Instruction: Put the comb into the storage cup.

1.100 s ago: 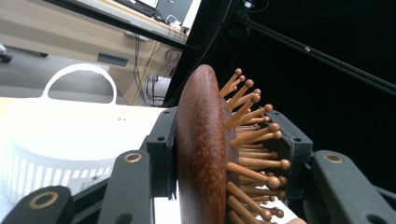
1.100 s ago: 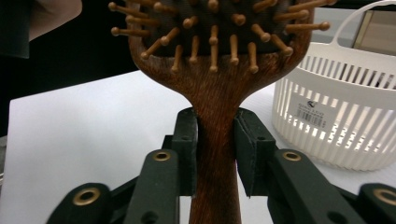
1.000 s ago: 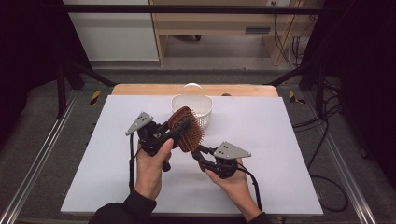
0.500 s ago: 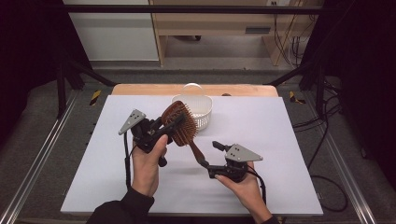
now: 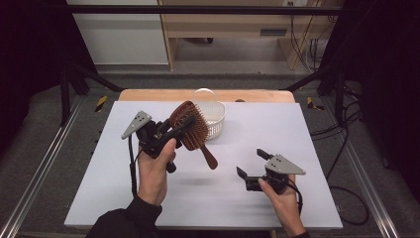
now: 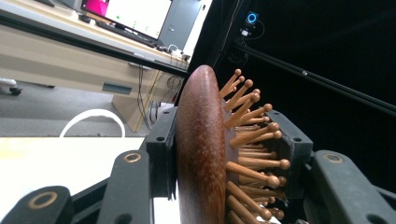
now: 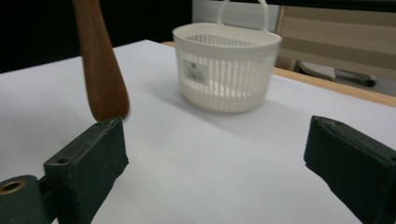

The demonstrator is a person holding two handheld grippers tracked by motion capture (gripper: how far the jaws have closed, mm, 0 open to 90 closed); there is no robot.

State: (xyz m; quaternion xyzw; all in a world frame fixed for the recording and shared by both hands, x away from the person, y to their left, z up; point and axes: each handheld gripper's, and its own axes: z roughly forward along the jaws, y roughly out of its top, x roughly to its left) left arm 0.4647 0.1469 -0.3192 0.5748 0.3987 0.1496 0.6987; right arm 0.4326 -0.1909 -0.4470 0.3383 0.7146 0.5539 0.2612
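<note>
Wooden hairbrush (image 5: 190, 126) held above the white table (image 5: 317, 129) in the left gripper (image 5: 171, 134), handle slanting down, just before a white slatted basket (image 5: 213, 119); the right gripper (image 5: 250, 163) gapes wide, empty. Left gripper view: jaws clamp the brush's dark oval head (image 6: 201, 149), round-tipped pegs (image 6: 247, 135) facing right. Right gripper view: the basket's label (image 7: 195, 71) is unreadable.

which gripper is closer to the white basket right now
Left. The left gripper, clamped on the wooden hairbrush, sits just beside the white basket at its near-left. The right gripper is open, farther back toward the person, over bare table.
</note>
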